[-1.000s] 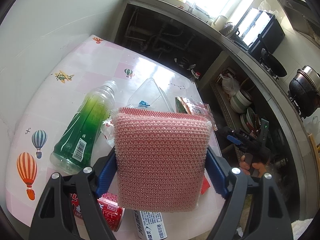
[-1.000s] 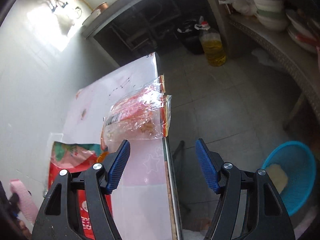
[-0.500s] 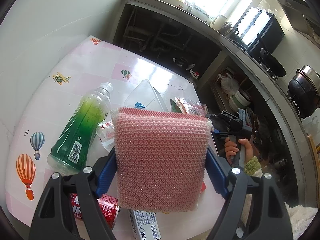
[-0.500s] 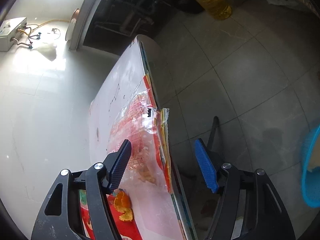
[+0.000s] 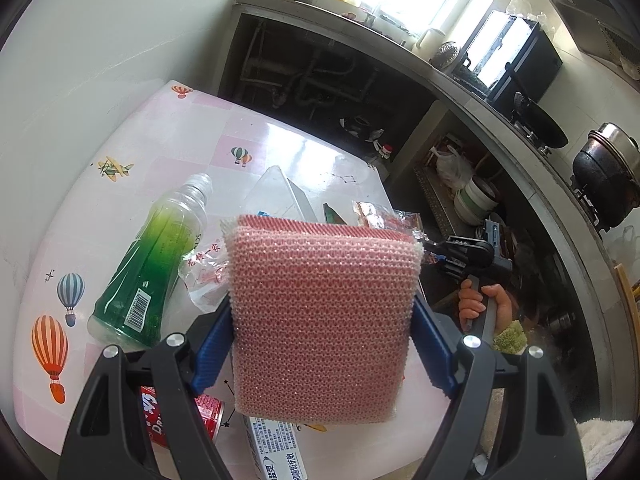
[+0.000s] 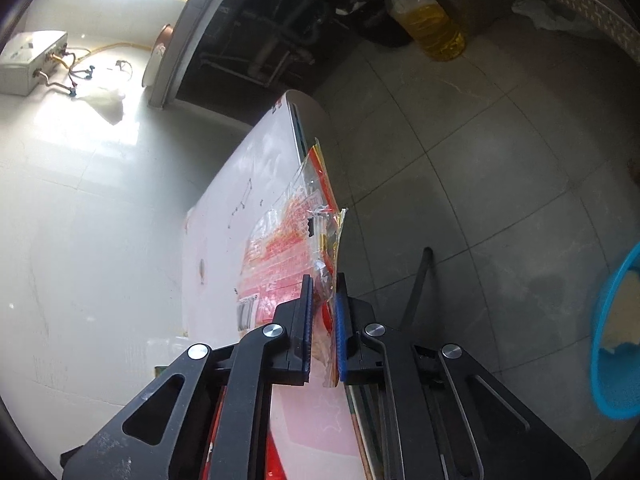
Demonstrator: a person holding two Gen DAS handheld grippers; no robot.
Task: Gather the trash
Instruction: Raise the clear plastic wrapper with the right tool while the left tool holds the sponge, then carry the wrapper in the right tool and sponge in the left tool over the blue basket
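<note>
Oil jug on floor, black pot on counter, stacked bowls below

On your table you have one green bottle, one red can, one toothpaste box, one clear triangular container and two crinkled clear wrappers, one of them printed red. You also have one pink sponge. Off the table you can count one blue basket and one oil jug.
</note>
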